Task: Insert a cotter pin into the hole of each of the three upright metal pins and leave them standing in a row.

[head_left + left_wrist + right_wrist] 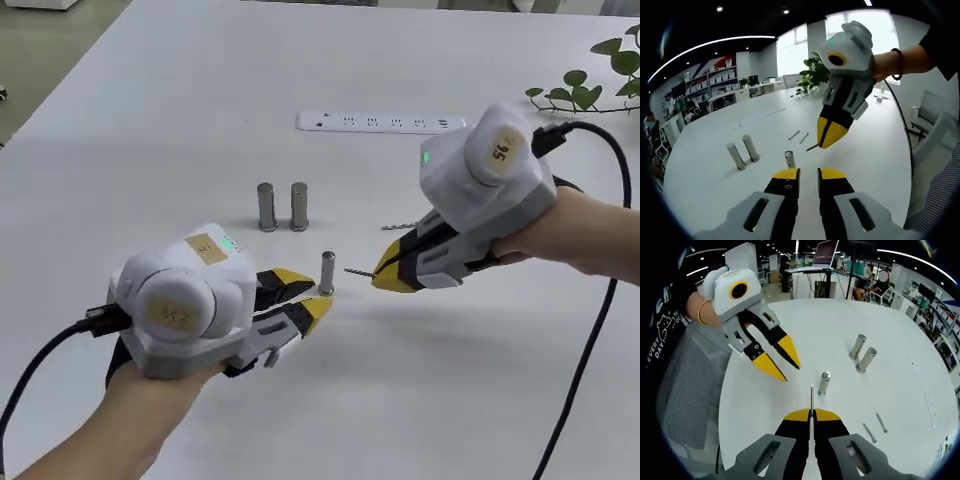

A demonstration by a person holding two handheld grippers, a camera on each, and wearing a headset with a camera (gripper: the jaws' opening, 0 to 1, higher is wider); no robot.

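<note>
Right gripper view: right gripper [811, 415] was clamped on a cotter pin [811, 397], aimed at the near metal pin [824, 382] mid-frame, apparently for threading; left gripper [789, 371], jaws apart at centre-left, looked poised to steady it.

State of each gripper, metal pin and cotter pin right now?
left gripper: open, empty.
right gripper: shut on held cotter pin, aimed at near metal pin.
near metal pin: upright, nothing inserted.
far metal pins: both upright, no cotter visible.
spare cotter pins: lying flat on table.
</note>
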